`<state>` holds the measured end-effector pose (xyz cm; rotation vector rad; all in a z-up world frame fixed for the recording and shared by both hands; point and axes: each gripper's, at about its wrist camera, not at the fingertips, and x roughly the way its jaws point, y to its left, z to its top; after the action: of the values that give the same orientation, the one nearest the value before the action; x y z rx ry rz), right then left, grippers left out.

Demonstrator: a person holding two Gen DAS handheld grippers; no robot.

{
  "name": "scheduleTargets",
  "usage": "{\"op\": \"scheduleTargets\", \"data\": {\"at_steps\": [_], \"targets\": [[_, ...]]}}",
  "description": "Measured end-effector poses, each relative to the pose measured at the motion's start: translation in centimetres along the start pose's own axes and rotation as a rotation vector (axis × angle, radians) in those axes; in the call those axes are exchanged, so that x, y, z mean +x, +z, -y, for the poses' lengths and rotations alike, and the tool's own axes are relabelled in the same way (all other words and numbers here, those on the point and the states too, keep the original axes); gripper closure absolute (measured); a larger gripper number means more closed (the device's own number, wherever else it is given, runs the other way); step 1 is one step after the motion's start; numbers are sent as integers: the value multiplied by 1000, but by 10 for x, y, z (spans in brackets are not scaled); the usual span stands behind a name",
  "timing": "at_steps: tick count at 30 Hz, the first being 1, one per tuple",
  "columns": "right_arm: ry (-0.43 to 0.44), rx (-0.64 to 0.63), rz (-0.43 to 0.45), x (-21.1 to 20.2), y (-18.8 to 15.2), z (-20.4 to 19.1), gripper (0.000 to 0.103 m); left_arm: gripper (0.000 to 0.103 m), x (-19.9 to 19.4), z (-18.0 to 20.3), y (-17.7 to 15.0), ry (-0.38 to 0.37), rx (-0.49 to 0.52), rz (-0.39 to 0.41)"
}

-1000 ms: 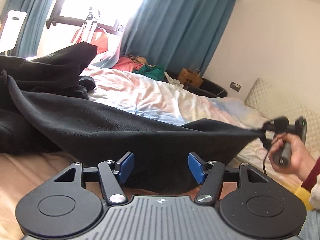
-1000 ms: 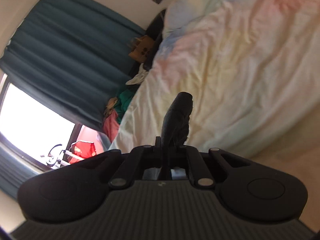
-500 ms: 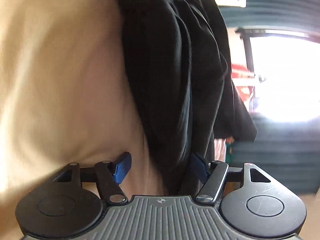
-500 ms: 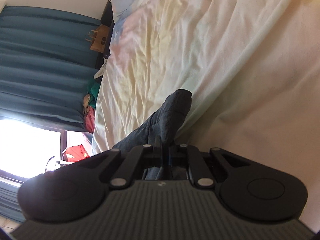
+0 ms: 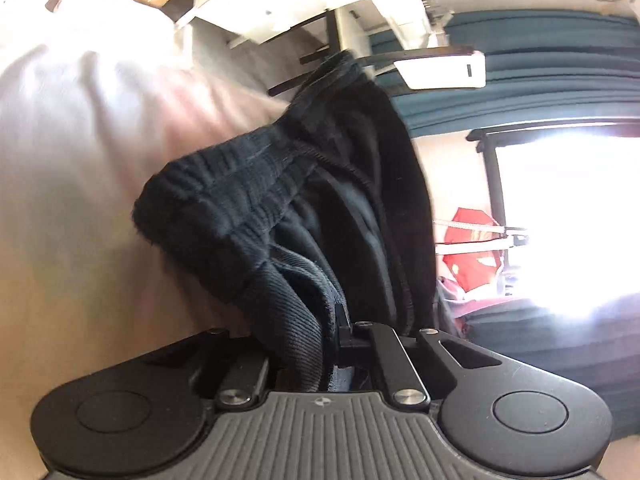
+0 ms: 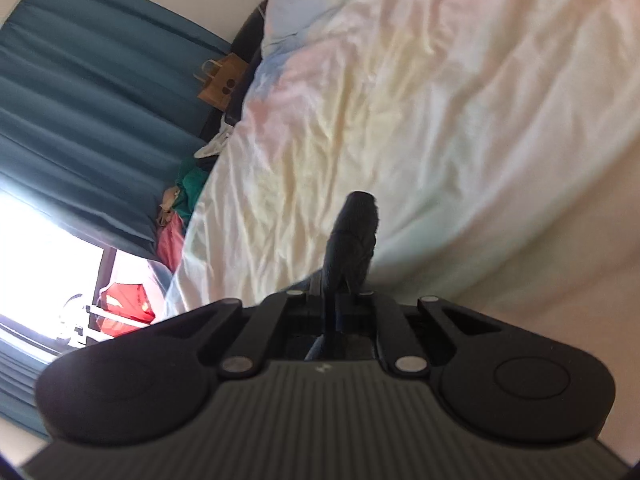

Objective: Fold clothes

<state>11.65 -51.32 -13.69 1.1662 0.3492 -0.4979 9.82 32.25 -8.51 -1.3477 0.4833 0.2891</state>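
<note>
Black garment [image 5: 320,208] lengthwise from left claw [image 5: 340,332]

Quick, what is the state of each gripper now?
Left gripper: closed on the black garment.
Right gripper: closed on a corner of dark fabric.

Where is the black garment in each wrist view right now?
Left wrist: black garment fills the centre, bunched, running into the left hand-held gripper.
Right wrist: only a small pinched tip sticks up from the right hand-held gripper.
Shared landmark: red cloth by the bright window.
</note>
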Motion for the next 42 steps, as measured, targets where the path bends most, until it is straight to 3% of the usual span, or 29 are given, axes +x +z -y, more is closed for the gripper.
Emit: {"op": "scheduleTargets", "data": {"at_steps": [4,8,11,12,14,22,24,27,30,34,35,36,37,38,39,42], "targets": [[39,-29,-12,32,29,-71,96,95,-45,49,43,-47,75,33],[182,-110,43,38,50,-155,96,95,-67,77,52,-82,110,5],[370,-94,160,9,60,-169,96,95,-75,77,52,-98,140,-31],[399,-96,184,0,62,-162,96,95,-79,68,53,-95,147,-41],[379,-104,187,-9,62,-131,96,95,-90,40,49,-89,133,-60],[-28,-1,-37,-15,31,75,96,95,-70,-58,43,44,127,-136],[-31,76,-68,-18,23,107,96,94,-68,-68,42,71,134,-137],[-13,60,-77,-23,23,101,96,94,-63,-72,41,95,169,-141],[-64,-20,-78,-21,20,81,95,91,-63,-66,37,114,236,-137],[-105,-3,-123,-25,19,78,90,74,-76,-49,30,166,354,-148],[-115,-23,-140,-27,20,76,88,61,-82,-43,27,180,395,-153],[-124,-45,-155,-29,21,74,77,52,-88,-36,23,201,450,-148],[-122,-87,-149,-35,21,68,58,37,-94,-29,16,226,518,-131],[-120,-129,-144,-42,21,62,46,22,-101,-21,7,251,598,-107],[-119,-173,-135,-48,22,56,33,18,-108,-13,-2,275,677,-82],[-106,-290,-71,-69,19,32,31,14,-128,10,-34,296,875,-33]]}}
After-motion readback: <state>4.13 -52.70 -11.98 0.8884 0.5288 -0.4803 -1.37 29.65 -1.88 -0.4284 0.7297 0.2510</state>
